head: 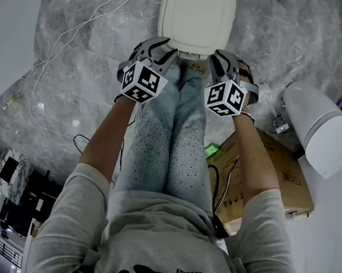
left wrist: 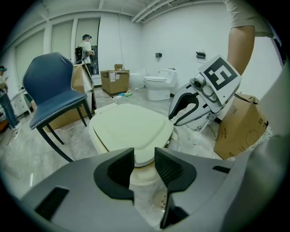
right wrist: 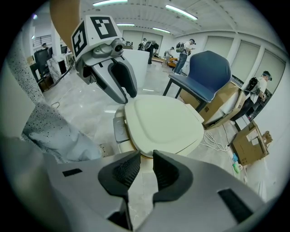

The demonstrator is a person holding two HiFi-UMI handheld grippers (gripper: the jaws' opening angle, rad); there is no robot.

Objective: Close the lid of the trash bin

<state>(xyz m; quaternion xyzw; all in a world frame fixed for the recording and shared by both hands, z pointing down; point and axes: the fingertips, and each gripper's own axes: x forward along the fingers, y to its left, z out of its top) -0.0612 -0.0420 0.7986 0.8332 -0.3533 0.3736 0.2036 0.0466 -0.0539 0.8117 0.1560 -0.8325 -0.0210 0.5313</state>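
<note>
From above: a person stands over the trash bin [head: 170, 40] on a marble floor [head: 93, 61], the left gripper [head: 160, 50] and right gripper [head: 225, 60] held side by side at the near rim of its cream lid [head: 197, 12]. The lid lies flat, facing up. A white cable [head: 65, 39] trails past on the left and a cardboard box [head: 278, 171] sits by the person's right leg.

Left gripper view: the jaws stand spread with nothing between the pads, aimed down at the lid's front edge. This looks like a position for pressing down, not for gripping. The other gripper hangs just beside the bin, and a blue chair [left wrist: 54, 86] stands behind it.

Right gripper view: these jaws are parted too, by a narrower gap, and are empty. The lid sits level on the bin body just beyond the tips. It appears to be down, so the close seems done or all but done, though a seated latch cannot be confirmed.
</note>
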